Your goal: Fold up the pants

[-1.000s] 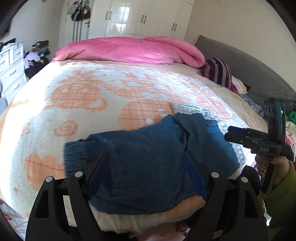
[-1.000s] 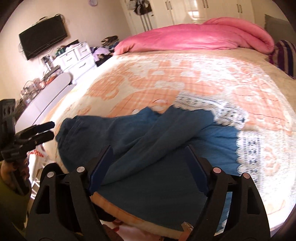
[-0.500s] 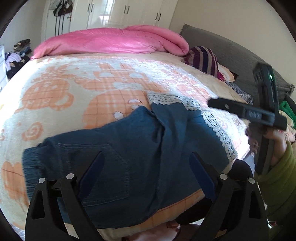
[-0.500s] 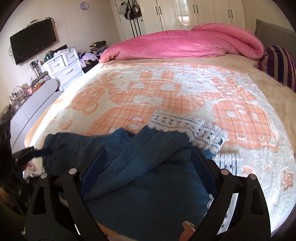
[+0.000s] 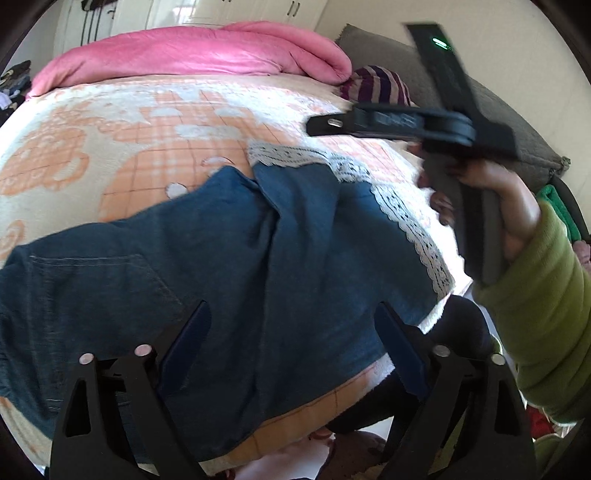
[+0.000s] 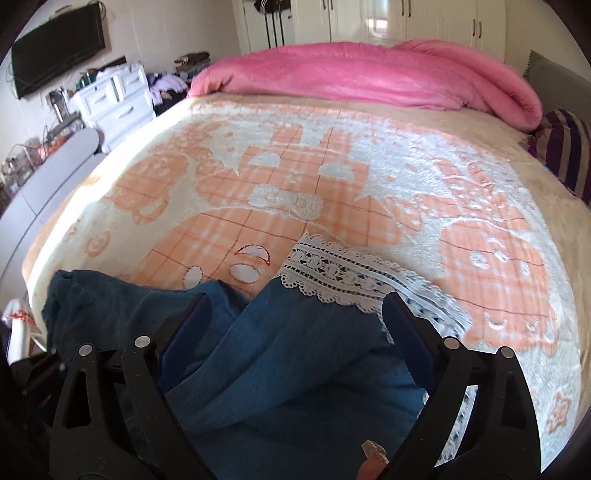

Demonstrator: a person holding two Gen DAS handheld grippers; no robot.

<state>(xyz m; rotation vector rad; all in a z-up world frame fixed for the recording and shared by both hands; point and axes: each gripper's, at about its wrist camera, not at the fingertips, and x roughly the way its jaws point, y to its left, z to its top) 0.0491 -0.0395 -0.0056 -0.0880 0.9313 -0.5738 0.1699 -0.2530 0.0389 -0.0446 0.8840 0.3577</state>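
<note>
Pants (image 5: 229, 266) lie rumpled at the bed's near edge, both grippers spread and empty.
Left gripper (image 5: 291, 332) and right gripper (image 6: 295, 321) hover above denim; the legs overlap crookedly, so a pinch may catch one layer only. Beyond, the lace cloth (image 6: 332, 273) under the hem could snag and drag across the blanket (image 6: 314, 166).

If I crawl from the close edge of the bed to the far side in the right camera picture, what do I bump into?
Near to far: the blue pants → their white lace trim → the orange-patterned blanket → the pink comforter → the white wardrobe doors.
</note>
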